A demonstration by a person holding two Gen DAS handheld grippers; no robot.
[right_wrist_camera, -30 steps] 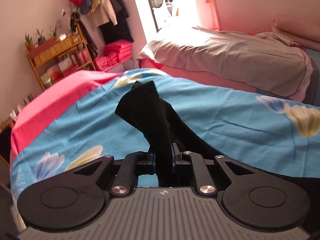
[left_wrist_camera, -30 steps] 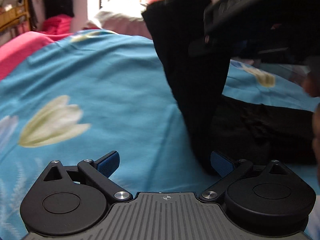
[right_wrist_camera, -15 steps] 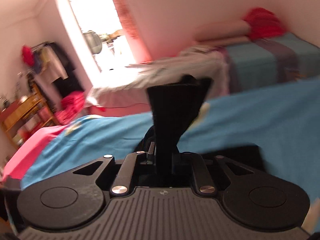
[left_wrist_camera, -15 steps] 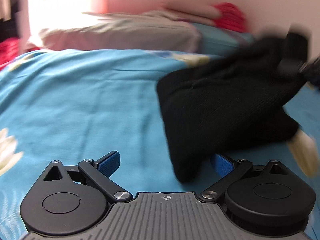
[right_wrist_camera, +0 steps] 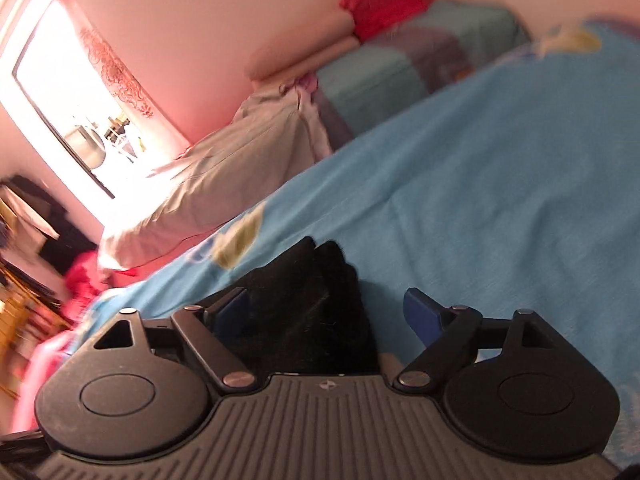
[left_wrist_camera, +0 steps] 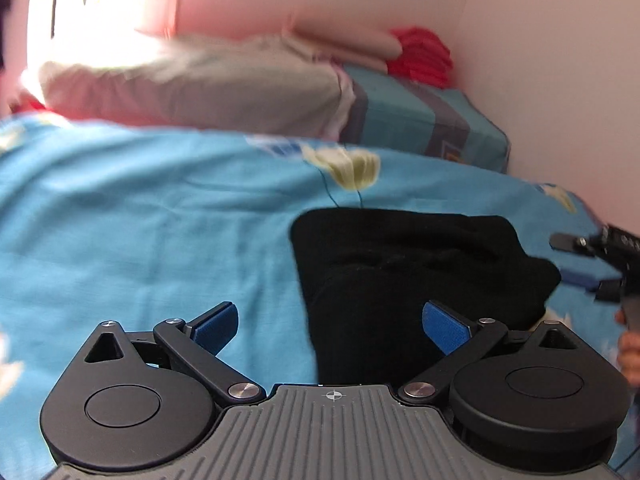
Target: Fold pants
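The black pants (left_wrist_camera: 416, 276) lie folded in a compact bundle on the blue flowered bedspread (left_wrist_camera: 160, 232), right of centre in the left wrist view. My left gripper (left_wrist_camera: 332, 322) is open, its blue pads wide apart, with the bundle's near edge between them. My right gripper (right_wrist_camera: 326, 310) is open too, and a black fold of the pants (right_wrist_camera: 316, 296) lies loose between its pads. The right gripper also shows at the right edge of the left wrist view (left_wrist_camera: 600, 264), beside the bundle.
A grey pillow or bedding roll (left_wrist_camera: 192, 84) and a blue striped pillow (left_wrist_camera: 424, 120) lie at the bed's head by the wall, with red cloth (left_wrist_camera: 420, 56) on top. A bright window (right_wrist_camera: 68, 92) and clothes shelves stand to the left.
The right gripper carried the held pant end over to the right, laid it on the bundle and opened. The pants went from hanging up to lying folded flat. Both cameras swung right.
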